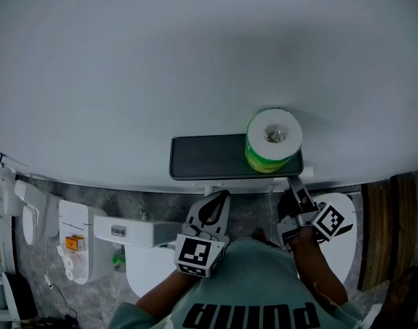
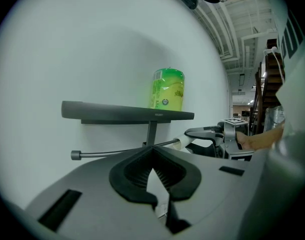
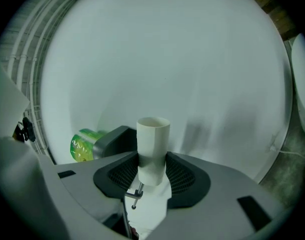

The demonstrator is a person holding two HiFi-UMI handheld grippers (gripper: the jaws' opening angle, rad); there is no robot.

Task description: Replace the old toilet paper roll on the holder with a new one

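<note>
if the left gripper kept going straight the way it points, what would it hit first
Most likely the holder's bare rod, which crosses right ahead of the left gripper and its shut fingers, near the post under the shelf. Depth is unclear; it could slip under and reach the wall.

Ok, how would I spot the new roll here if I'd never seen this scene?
A dark shelf hangs on the pale wall. The new roll stands upright at its right end in the head view. It alone wears bright green wrapping, unlike the bare white tube clamped in the right gripper.
</note>
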